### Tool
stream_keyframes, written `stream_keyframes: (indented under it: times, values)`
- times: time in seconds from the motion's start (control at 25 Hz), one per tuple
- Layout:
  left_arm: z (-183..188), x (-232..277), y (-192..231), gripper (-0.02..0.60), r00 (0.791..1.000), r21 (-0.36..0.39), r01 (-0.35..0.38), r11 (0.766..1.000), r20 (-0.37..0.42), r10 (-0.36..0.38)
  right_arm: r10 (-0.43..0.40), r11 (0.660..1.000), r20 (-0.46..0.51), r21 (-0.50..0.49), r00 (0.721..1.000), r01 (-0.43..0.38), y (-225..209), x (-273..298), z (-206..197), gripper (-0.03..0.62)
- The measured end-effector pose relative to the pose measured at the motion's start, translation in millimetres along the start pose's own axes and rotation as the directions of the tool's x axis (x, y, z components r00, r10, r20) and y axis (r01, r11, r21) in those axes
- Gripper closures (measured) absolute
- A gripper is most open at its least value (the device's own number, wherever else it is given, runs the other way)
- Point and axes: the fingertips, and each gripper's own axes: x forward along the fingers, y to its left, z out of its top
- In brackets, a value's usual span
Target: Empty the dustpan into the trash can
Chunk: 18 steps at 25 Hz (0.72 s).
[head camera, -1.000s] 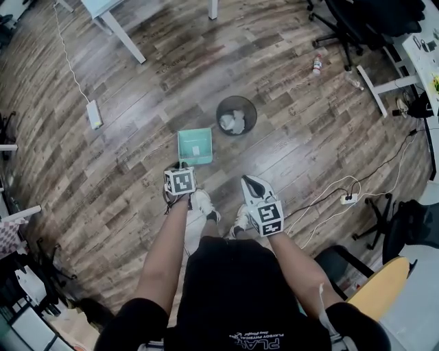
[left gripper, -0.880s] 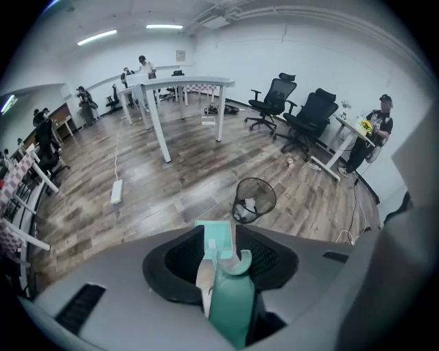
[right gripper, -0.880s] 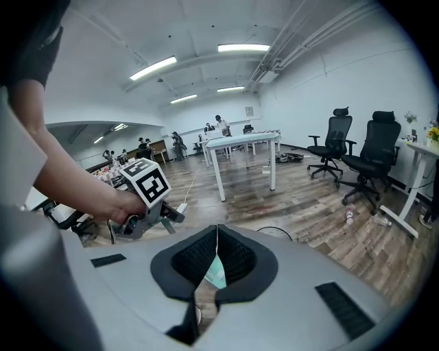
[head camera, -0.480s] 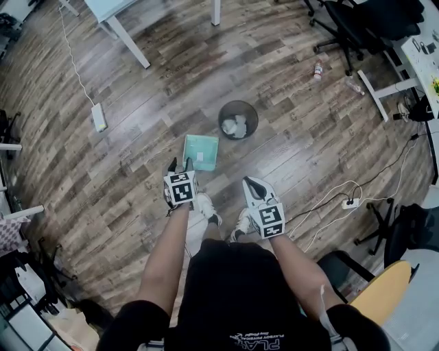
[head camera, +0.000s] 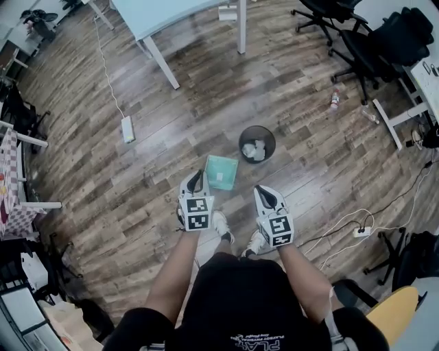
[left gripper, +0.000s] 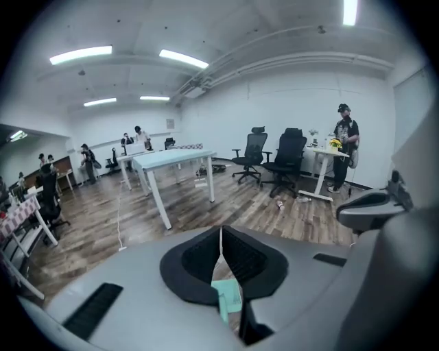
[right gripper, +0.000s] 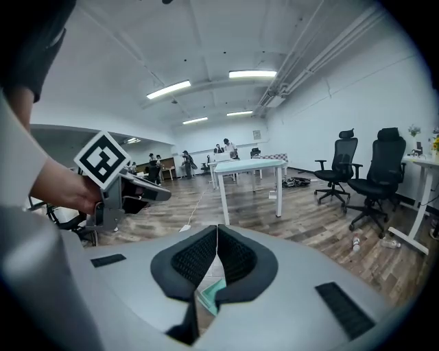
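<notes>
The teal dustpan (head camera: 221, 172) lies flat on the wooden floor, just left of and nearer than the round black trash can (head camera: 257, 144), which holds crumpled white paper. My left gripper (head camera: 195, 175) is held up above the floor, on the near side of the dustpan and apart from it. Its jaws are closing and its pads meet with nothing between them. My right gripper (head camera: 264, 192) hangs beside it, shut and empty. Below the jaws of each gripper view a piece of the dustpan (left gripper: 228, 295) (right gripper: 211, 293) shows on the floor.
A pale table (head camera: 164, 14) stands at the back, with a power strip (head camera: 127, 128) and its cable on the floor to the left. Office chairs (head camera: 357, 34), a bottle (head camera: 334, 99) and a second power strip (head camera: 361, 232) are on the right. People stand far off.
My left gripper has come away from the dustpan's near edge and risen. The right gripper rose too. The dustpan stays on the floor beside the can.
</notes>
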Motion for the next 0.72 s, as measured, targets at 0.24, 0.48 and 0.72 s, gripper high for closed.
stream_keyframes:
  times: [0.24,0.48,0.72]
  values:
    - [42,-54,-30,0.558,0.986,-0.035,0.093,0.995,0.146,-0.087,-0.002,1.0,0.128,0.003,0.992,0.002,2,-22,43,0.569]
    - [74,-92,-53,0.558,0.952,-0.059,0.133,0.989,0.284,-0.111,-0.045,0.991,0.241,-0.108,0.969,0.073,-7,-56,108,0.569]
    - [90,-101,-77,0.557,0.938,-0.008,0.13,0.991,0.325,-0.12,-0.062,0.981,0.331,-0.154,0.942,0.119,-6,-84,145,0.569]
